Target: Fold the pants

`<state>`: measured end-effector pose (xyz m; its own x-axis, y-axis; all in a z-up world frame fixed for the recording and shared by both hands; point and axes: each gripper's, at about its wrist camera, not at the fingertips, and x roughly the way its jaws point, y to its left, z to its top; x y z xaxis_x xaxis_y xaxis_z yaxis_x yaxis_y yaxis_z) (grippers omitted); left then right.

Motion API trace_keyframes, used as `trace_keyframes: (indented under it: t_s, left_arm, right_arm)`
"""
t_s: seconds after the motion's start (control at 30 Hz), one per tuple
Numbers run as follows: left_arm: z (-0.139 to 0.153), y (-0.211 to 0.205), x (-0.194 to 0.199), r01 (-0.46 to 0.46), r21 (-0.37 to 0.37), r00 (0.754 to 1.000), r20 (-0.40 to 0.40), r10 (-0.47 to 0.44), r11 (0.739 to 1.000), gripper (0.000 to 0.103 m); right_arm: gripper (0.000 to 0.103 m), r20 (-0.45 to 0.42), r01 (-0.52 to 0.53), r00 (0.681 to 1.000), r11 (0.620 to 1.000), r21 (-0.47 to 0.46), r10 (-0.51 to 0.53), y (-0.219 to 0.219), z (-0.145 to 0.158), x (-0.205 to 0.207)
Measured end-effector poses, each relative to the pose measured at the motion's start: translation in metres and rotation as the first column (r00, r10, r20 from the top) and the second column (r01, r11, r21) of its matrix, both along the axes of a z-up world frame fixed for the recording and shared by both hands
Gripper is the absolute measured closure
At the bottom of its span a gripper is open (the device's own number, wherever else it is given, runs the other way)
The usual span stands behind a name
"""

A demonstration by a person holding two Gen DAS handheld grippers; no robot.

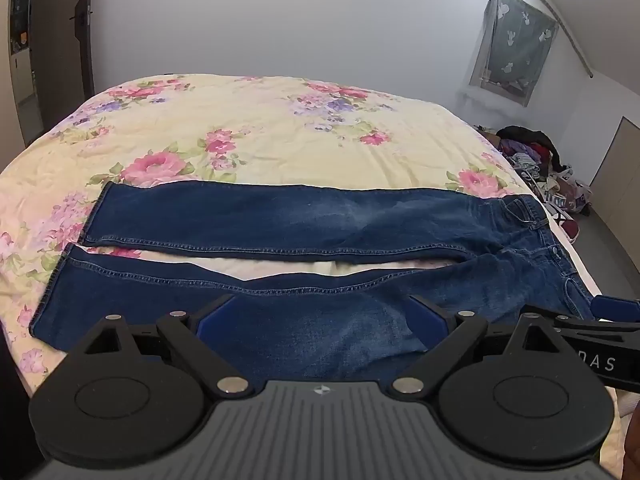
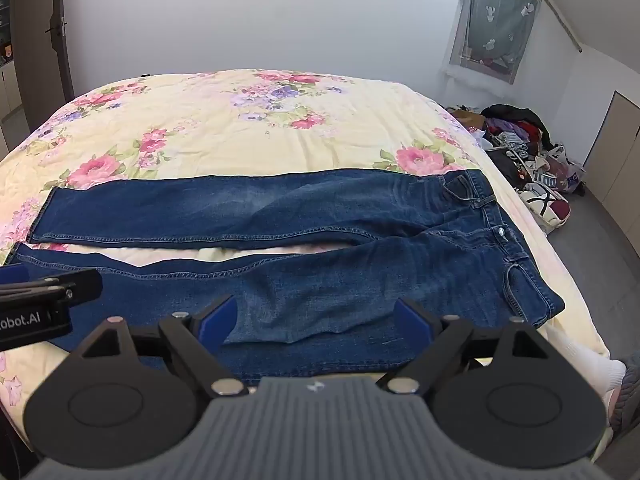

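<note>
A pair of dark blue jeans (image 1: 280,220) lies flat across the floral bedspread (image 1: 248,128), legs spread apart, hems at the left, waistband at the right. It also shows in the right wrist view (image 2: 280,208). My left gripper (image 1: 320,320) is open and empty, hovering over the near leg's middle. My right gripper (image 2: 316,320) is open and empty, over the near leg close to the thigh. The right gripper shows at the right edge of the left wrist view (image 1: 608,320); the left gripper shows at the left edge of the right wrist view (image 2: 40,292).
The bed (image 2: 240,120) fills most of both views, its right edge near the waistband. A pile of clothes and bags (image 2: 528,152) lies on the floor at the right. A door (image 2: 36,40) stands at the far left, a curtained window (image 2: 496,20) at the far right.
</note>
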<state>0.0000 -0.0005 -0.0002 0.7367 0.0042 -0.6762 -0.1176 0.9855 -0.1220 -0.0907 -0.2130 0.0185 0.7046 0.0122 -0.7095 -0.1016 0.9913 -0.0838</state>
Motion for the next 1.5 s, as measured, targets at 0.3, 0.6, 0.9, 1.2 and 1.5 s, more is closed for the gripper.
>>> trace_keyframes:
  t_s: [0.3,0.6,0.9,1.2,1.5]
  left_arm:
    - [-0.0044,-0.0022,-0.0019,0.004,-0.018,1.000,-0.003,-0.004,1.000,0.000]
    - [-0.0022,-0.0026,-0.0013,0.007,-0.021,1.000,-0.006,-0.007,1.000,0.000]
    - [-0.0042,-0.0009,-0.0001,0.007,-0.023,1.000,-0.008,-0.007,1.000,0.000]
    - [-0.0049,-0.0004,-0.0003,0.005,-0.022,1.000,-0.011,-0.005,1.000,0.000]
    - [-0.0088,0.0016,-0.0043,0.002,-0.023,1.000,-0.013,-0.002,1.000,0.000]
  right_arm:
    - [0.021,-0.001,-0.004,1.000,1.000,0.000,0.004,-0.0011,0.0001,-0.0001]
    - [0.021,-0.005,-0.001,1.000,1.000,0.006,0.001,-0.0022,-0.0008,-0.0008]
    - [0.021,-0.004,0.000,1.000,1.000,0.006,0.000,-0.0041,-0.0001,-0.0018]
    - [0.021,-0.007,0.000,1.000,1.000,0.010,0.000,-0.0061,0.0005,-0.0036]
    - [0.021,-0.006,0.001,1.000,1.000,0.013,-0.001,-0.0074,0.0005,-0.0026]
